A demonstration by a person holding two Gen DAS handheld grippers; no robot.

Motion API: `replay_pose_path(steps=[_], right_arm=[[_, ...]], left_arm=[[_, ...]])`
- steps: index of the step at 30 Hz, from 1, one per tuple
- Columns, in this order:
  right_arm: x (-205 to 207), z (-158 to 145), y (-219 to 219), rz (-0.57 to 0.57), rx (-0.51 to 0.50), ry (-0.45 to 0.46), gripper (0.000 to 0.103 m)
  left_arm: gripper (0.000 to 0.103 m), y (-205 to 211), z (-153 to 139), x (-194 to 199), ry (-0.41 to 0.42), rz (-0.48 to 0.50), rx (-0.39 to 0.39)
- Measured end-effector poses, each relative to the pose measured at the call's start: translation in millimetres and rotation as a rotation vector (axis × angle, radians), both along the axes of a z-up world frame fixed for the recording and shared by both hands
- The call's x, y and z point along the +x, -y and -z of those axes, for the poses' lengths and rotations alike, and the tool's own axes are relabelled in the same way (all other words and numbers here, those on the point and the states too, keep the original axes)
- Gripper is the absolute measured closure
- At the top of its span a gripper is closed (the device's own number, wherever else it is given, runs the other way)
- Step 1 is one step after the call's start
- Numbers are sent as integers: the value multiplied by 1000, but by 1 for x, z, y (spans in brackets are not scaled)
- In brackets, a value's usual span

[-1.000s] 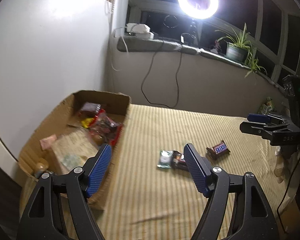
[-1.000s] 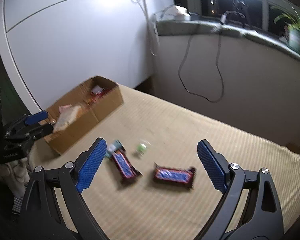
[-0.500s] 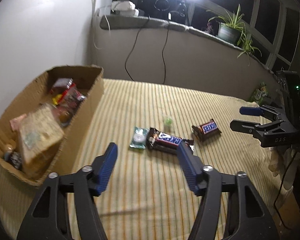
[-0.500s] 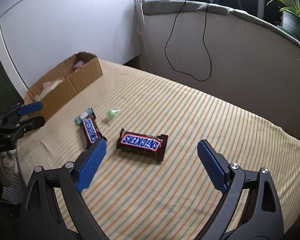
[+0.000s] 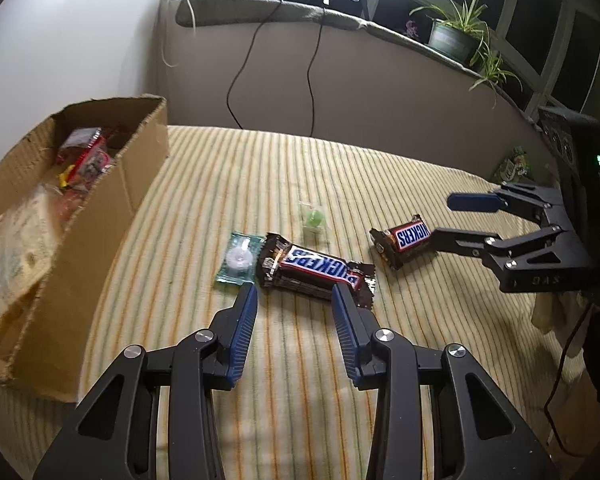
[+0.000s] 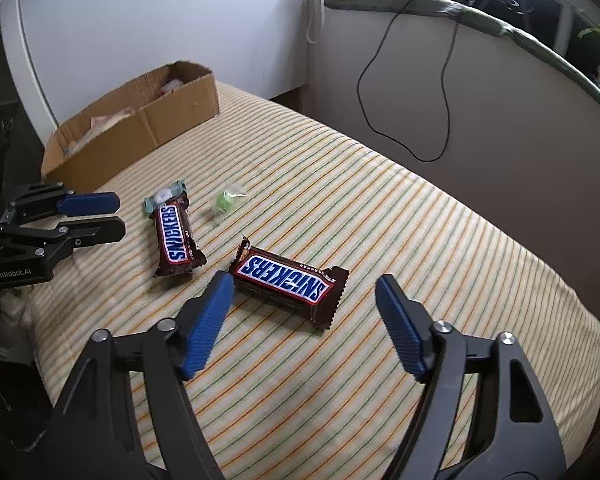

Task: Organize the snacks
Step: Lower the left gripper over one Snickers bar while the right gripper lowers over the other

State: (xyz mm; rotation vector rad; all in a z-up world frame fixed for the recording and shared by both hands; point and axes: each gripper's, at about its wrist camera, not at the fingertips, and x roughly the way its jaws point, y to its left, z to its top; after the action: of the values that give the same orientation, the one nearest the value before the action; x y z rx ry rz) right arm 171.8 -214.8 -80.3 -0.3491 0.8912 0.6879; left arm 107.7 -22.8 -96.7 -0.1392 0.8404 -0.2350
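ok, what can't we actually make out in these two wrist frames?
- Cardboard box contents: left wrist view cuts the near end at the frame edge; in the right wrist view the box wall hides most of it.
- Green candy: small and blurred in both views, no label readable.
- Mint-green packet: right wrist view, partly under the Snickers bar.
- Green bag: left wrist view, too small and dim to read.

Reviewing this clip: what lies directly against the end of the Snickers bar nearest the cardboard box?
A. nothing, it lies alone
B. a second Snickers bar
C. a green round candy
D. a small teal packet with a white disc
D: the small teal packet with a white disc touches the box-side end of the Snickers bar, while the green candy and the other Snickers bar lie apart from it.
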Motion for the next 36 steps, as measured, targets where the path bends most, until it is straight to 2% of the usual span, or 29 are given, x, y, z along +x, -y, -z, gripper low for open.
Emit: replay_pose_path(steps=[5, 13, 15, 18, 20, 25, 30, 36], right_arm=[[11, 0, -5, -43, 35, -48, 38], [27, 7, -13, -107, 92, -146, 38], [31, 9, -12, -106, 106, -166, 38], [40, 12, -10, -96, 128, -199, 38], [45, 14, -9, -94, 140, -231, 38], [49, 22, -7, -96, 144, -288, 38], [44, 23, -5, -109, 162, -315, 38], [27, 23, -9, -139, 140, -307, 38]], left_arm=[[66, 3, 5, 4, -32, 18, -23], [64, 5, 5, 9, -49, 33, -36], [60, 5, 5, 10, -52, 31, -38], [60, 6, 5, 15, -59, 29, -53], [53, 7, 5, 18, -64, 29, -52], [49, 10, 6, 23, -70, 34, -57], [47, 12, 6, 31, -70, 31, -55], [47, 23, 8, 40, -62, 47, -8]])
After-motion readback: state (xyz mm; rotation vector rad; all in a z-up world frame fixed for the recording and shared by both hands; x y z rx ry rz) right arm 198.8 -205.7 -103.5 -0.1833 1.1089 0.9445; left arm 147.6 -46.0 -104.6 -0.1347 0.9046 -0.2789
